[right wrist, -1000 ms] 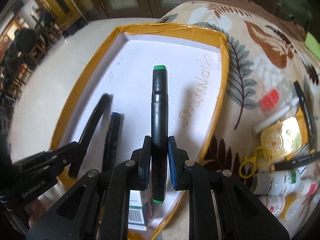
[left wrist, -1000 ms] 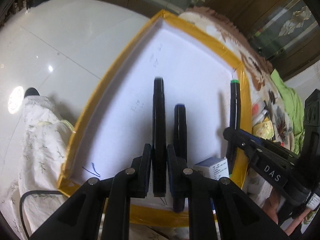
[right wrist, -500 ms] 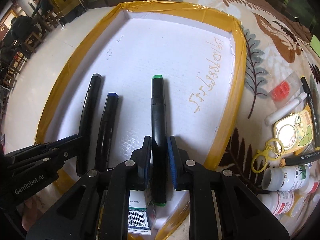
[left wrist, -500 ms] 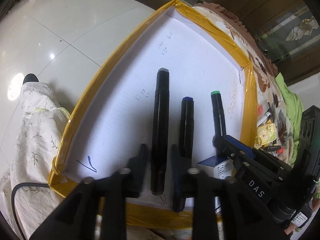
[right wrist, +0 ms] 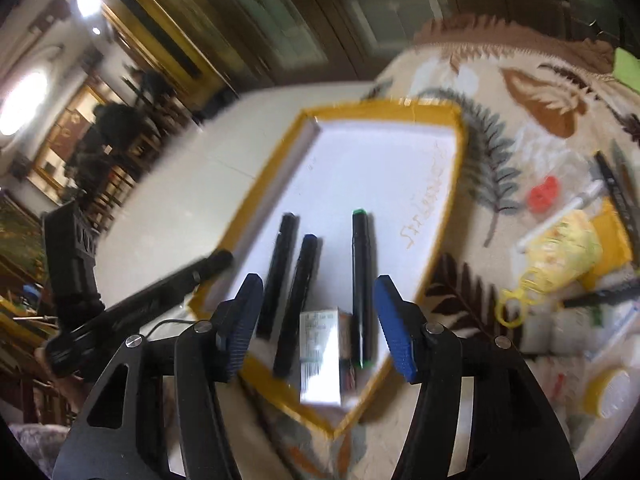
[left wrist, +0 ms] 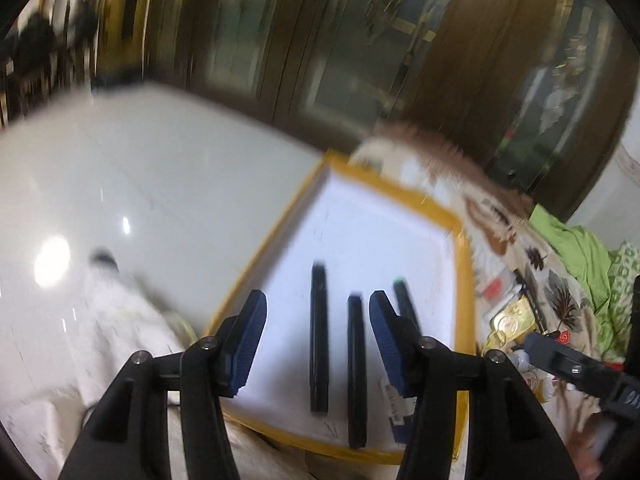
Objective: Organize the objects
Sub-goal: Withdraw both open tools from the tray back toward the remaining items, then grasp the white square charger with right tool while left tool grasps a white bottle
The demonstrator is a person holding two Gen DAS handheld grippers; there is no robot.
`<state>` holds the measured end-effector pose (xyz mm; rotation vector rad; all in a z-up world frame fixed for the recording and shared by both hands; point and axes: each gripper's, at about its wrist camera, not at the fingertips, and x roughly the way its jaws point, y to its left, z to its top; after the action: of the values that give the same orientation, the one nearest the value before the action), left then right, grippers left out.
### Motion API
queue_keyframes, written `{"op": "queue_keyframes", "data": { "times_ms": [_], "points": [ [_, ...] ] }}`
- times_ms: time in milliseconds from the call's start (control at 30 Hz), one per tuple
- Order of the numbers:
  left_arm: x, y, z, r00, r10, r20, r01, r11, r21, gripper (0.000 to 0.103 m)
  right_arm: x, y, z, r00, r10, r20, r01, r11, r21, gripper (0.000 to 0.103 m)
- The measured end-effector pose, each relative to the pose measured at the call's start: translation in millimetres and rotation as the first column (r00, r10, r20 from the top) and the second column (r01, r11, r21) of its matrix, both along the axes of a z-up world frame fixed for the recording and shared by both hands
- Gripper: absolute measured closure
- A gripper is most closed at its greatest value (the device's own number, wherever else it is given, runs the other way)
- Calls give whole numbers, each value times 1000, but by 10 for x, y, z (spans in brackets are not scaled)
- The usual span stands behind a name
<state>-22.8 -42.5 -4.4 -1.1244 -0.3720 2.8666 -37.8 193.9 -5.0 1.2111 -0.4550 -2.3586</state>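
Since a second ago both grippers have let go of their pens and pulled up and back from the tray, so the pens that sat clamped between the pads now lie free on the white tray floor. The left gripper has just been opening; its blue pads stand wide apart with nothing pressed between them, though the black pen and the blue-capped pen show through the gap, lying well below. The right gripper has also just been opening and holds nothing; its pads are spread wide above the near end of the tray.

In the right wrist view three pens lie roughly parallel on the tray floor: the black pen at the left, the blue-capped pen just beside it, and the green-capped pen a little apart at the right. A small white box lies between the blue-capped and green-capped pens at the tray's near edge. The tray, edged in yellow tape, sits on a leaf-patterned cloth. To the right of the tray, on the cloth, lie loose items, blurred: a yellow packet, a red piece and more pens. Both views are smeared by motion.
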Motion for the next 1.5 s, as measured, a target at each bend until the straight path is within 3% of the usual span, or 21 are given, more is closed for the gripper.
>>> {"op": "queue_keyframes", "data": {
  "times_ms": [100, 167, 233, 300, 367, 433, 500, 567, 633, 733, 833, 1033, 1167, 1267, 1400, 1500],
  "points": [
    [160, 168, 125, 998, -3, -62, 0, 999, -44, 25, 261, 259, 84, 999, -28, -32, 29, 999, 42, 38],
    [274, 352, 181, 997, -19, -75, 16, 999, -31, 25, 404, 484, 49, 997, -73, -14, 74, 992, 104, 34],
    [349, 566, 217, 996, -76, -52, 78, 996, 34, 25, 531, 687, -31, 993, -116, 16, 112, 980, 163, 34],
    [347, 815, 214, 983, -184, -1, 183, 980, 80, 25, 645, 933, -142, 985, -154, 74, 138, 973, 182, 34],
    [371, 1103, 146, 942, -335, 36, 326, 934, 149, 25, 682, 1166, -339, 972, -176, 156, 151, 976, 158, 34],
    [405, 1325, 34, 914, -395, 93, 377, 912, 163, 25, 813, 1311, -452, 955, -233, 185, 198, 961, 192, 34],
    [469, 1564, -90, 862, -488, 137, 474, 872, 125, 25, 896, 1398, -559, 938, -264, 227, 219, 954, 203, 34],
    [554, 1693, -158, 842, -512, 170, 509, 859, 65, 26, 977, 1429, -671, 934, -251, 256, 202, 958, 203, 34],
    [590, 1786, -189, 819, -545, 179, 545, 837, 52, 26, 1017, 1366, -743, 944, -214, 253, 147, 955, 259, 34],
    [613, 1806, -237, 807, -556, 200, 557, 828, 55, 26, 1044, 1275, -810, 959, -175, 222, 93, 937, 337, 34],
    [607, 1812, -277, 804, -551, 222, 552, 831, 63, 26, 1002, 1236, -917, 956, -142, 257, 53, 944, 324, 33],
    [632, 1852, -311, 799, -555, 232, 560, 827, 54, 26, 955, 1149, -1071, 953, -141, 267, 29, 922, 385, 33],
    [612, 1846, -325, 795, -556, 242, 558, 827, 65, 26, 1015, 1058, -1072, 963, -119, 243, -13, 878, 479, 45],
    [595, 1856, -350, 788, -562, 252, 561, 824, 81, 26, 1054, 1095, -1055, 960, -114, 255, -17, 886, 463, 47],
    [608, 1979, -392, 760, -591, 272, 596, 800, 72, 26, 1088, 1177, -1052, 958, -119, 263, -7, 902, 432, 47],
    [589, 2141, -446, 711, -636, 300, 646, 759, 80, 26, 1095, 1235, -1043, 954, -114, 278, -11, 911, 411, 47]
  ]
}}
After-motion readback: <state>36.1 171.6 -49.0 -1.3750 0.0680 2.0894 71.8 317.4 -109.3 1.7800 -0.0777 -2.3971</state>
